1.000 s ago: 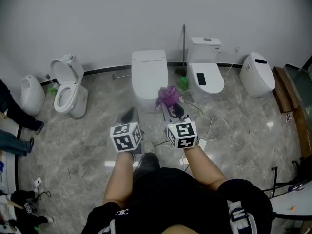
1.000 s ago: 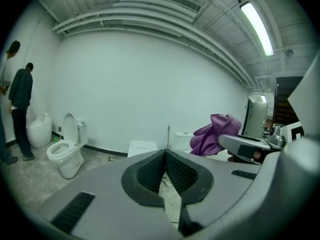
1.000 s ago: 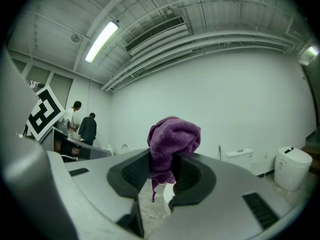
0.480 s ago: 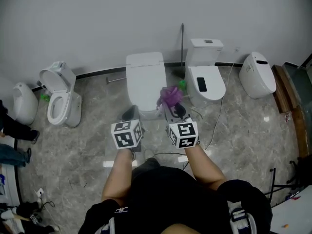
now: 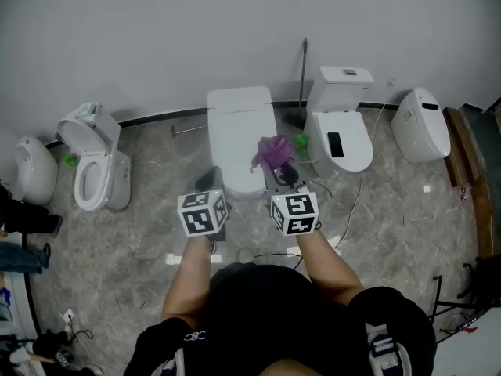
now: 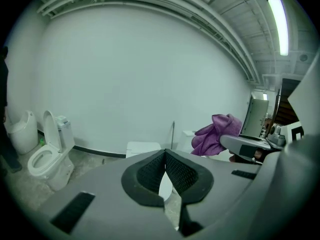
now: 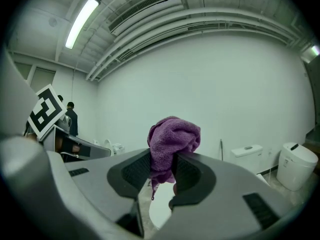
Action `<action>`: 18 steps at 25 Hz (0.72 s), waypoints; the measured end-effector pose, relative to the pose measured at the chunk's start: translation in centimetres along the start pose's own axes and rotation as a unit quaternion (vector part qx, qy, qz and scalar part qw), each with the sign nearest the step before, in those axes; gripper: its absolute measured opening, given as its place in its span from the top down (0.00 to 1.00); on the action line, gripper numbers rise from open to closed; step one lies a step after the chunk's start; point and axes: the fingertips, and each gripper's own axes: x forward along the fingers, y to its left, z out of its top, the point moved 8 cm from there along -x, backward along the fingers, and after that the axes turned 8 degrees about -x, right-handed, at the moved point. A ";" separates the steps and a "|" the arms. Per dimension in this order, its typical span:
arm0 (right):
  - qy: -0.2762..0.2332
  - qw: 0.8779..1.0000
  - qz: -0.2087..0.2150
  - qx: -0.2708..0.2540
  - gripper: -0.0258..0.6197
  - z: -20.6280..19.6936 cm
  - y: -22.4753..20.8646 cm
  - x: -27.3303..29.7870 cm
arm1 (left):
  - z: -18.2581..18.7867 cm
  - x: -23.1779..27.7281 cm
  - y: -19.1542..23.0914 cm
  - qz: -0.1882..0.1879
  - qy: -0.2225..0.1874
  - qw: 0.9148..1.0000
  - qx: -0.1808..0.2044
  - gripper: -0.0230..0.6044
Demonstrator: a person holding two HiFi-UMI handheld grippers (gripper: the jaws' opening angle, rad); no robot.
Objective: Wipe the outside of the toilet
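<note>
A white toilet [image 5: 241,135] with its lid down stands against the wall straight ahead of me. My right gripper [image 5: 283,175] hangs in front of its right side, shut on a bunched purple cloth [image 5: 273,152]. In the right gripper view the cloth [image 7: 172,136] sticks up from between the pads of that gripper [image 7: 162,156]. My left gripper [image 5: 209,180] is held level beside it, before the toilet's left front. Its jaws [image 6: 165,154] meet at the tips with nothing between them; the toilet lid [image 6: 142,148] shows just beyond.
More white toilets line the wall: one with its seat up [image 5: 94,171] at left, a small one [image 5: 35,167] further left, one with a tank [image 5: 340,128] and another [image 5: 423,124] at right. A pole [image 5: 303,77] leans between toilets. A cable [image 5: 344,210] lies on the floor. A person's legs [image 5: 19,218] show at left.
The view has shifted: the closed toilet now sits more squarely ahead and slightly nearer. Both grippers keep their side-by-side pose, the cloth still held in the right one.
</note>
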 end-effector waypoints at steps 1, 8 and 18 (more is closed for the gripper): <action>-0.002 1.000 -0.003 -0.001 0.78 0.3 0.0 0.7 | 0.6 0.7 0.5 -0.002 0.000 1.000 0.000 0.95; 0.004 1.000 -0.012 -0.011 0.78 0.1 -1.3 3.2 | 2.3 4.3 1.1 -0.009 0.003 1.000 -0.003 0.95; 0.003 1.000 0.013 0.003 0.78 -0.2 -5.9 11.2 | 5.7 11.1 1.0 0.010 -0.003 1.000 0.004 0.95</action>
